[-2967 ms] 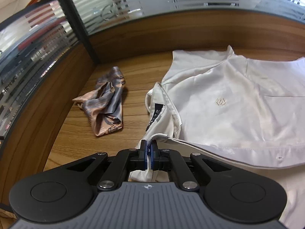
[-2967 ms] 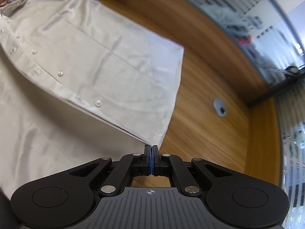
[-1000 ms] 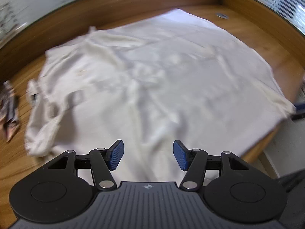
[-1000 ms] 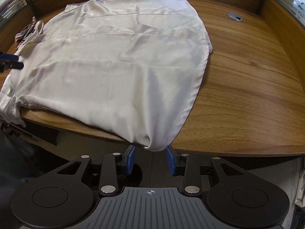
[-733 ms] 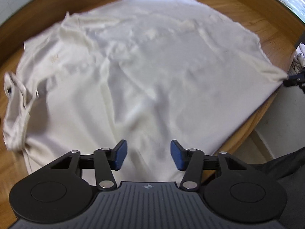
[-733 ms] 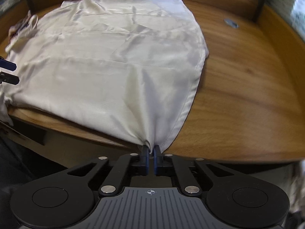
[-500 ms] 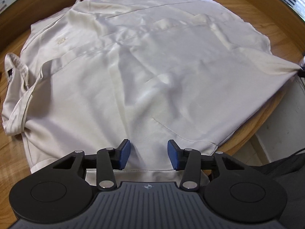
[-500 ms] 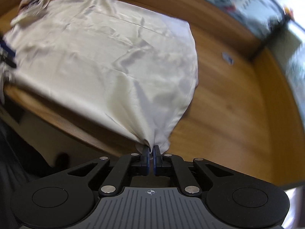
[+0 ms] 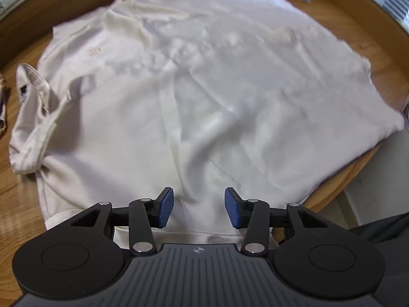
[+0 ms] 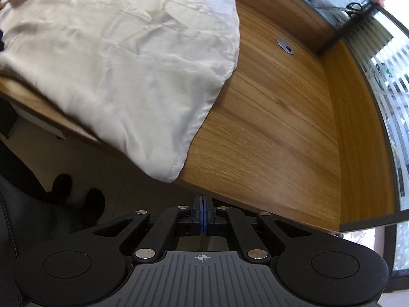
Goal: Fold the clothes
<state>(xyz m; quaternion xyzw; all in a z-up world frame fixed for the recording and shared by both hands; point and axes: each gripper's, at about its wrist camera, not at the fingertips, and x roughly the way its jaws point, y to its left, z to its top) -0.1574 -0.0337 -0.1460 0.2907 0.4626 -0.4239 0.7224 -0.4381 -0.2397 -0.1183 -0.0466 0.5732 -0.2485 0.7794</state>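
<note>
Two hand-held grippers work at the near edge of a wooden worktop, where a white shirt lies spread flat, its collar at the left in the left wrist view and its hem toward the right. The left hand-held gripper stands released, its blue pads apart above the shirt's near edge, which hangs a little over the worktop's rim; the cloth lies under and between the pads, but they do not press on it. Its jaws have just been closing somewhat and now stand about half apart. The right hand-held gripper is clenched, its blue pads pressed flat together with nothing between them. It sits below and in front of the worktop's edge, apart from the shirt's hem corner, which droops over that edge just above and to the left of it. In the right wrist view a round grey cable port is set in the bare wood well to the right of the shirt. A patterned cloth shows at the far left edge of the left wrist view, near the collar.
</note>
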